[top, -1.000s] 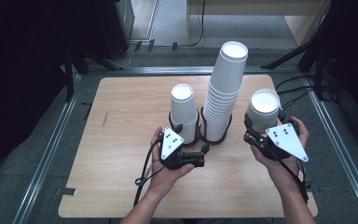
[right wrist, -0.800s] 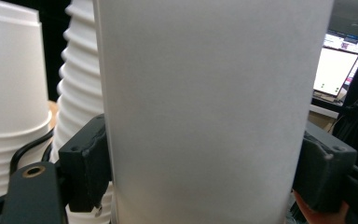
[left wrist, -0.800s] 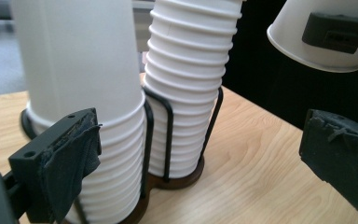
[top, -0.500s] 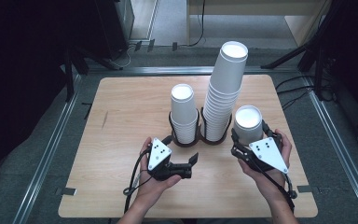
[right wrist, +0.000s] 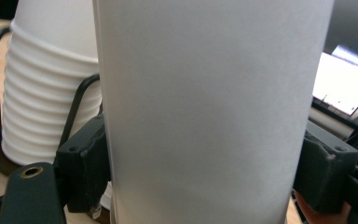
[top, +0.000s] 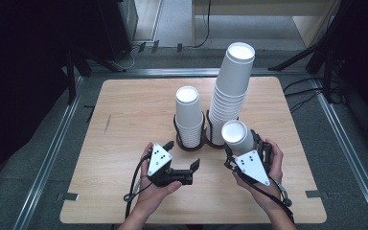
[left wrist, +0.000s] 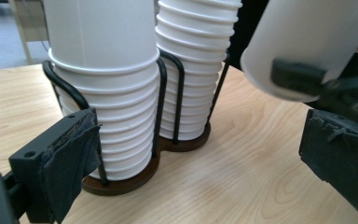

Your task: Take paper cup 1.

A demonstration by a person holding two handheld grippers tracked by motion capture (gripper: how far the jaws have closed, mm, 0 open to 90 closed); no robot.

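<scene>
White paper cup is clamped in the right gripper, inverted, base up, both pads squeezing its wall, as the right gripper view confirms. It hangs just in front of the tall stack, near the table's right-front area; in the left gripper view its rim looks clear of the wood, so it reads as held aloft, not set down. Left gripper is empty, jaws spread wide, lying low near the table in front of the short stack, pointed roughly toward the wire holder. Both stacks sit in that black double-ring holder on a dark base, touching side by side. Step in hand, my read: one cup pulled off and being carried, either for placing on the table or transfer to the shorter stack. Can't tell which from this alone. Next move needs: keep the cup vertical, no extra squeeze since thin paper will crush; if stacking, align its mouth over the short stack's top and lower straight; if setting down, bring the rim flat to the wood before releasing. Left could steady the holder so it doesn't skid. Risk: clipping the tall stack while moving, it's tilted and close.
</scene>
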